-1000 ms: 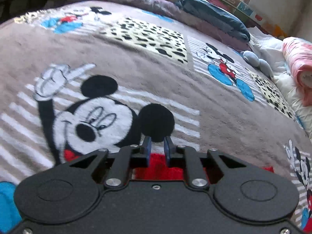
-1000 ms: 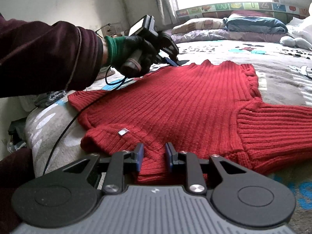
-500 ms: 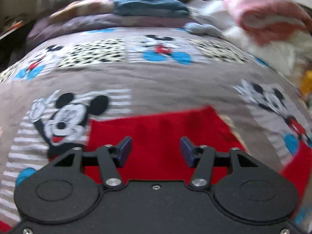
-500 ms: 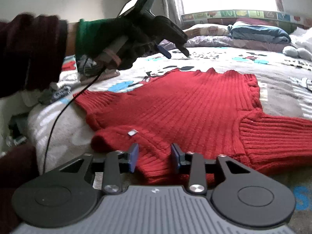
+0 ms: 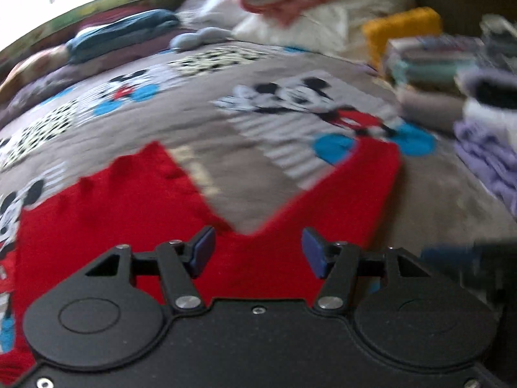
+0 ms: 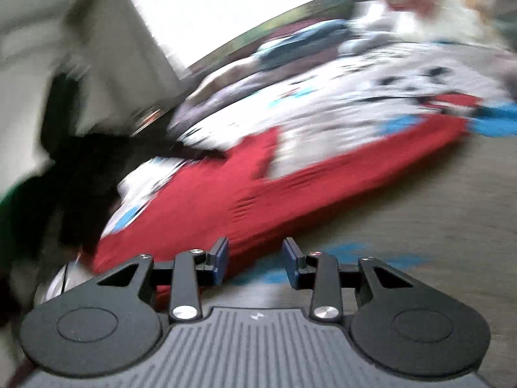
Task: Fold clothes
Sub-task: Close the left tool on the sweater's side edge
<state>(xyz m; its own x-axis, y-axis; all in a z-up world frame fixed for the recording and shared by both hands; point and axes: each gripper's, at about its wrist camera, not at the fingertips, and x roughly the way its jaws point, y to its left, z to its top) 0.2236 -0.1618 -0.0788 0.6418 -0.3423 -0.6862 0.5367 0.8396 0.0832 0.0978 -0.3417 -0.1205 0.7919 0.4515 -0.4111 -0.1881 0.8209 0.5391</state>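
Observation:
A red knitted sweater lies flat on the Mickey Mouse blanket; one sleeve stretches to the right. My left gripper is open and empty, above the sweater near the armpit. In the blurred right wrist view the sweater runs from lower left to upper right, sleeve extended. My right gripper is open and empty at the sweater's near edge. The person's dark arm shows at left.
Stacks of folded clothes stand at the right of the bed. A yellow item, pink and white bedding and a blue folded garment lie along the far side.
Both grippers have opened from nearly shut. Both views have swung right, toward the sweater's right sleeve, with strong motion blur. The left gripper now sits over the sweater body.

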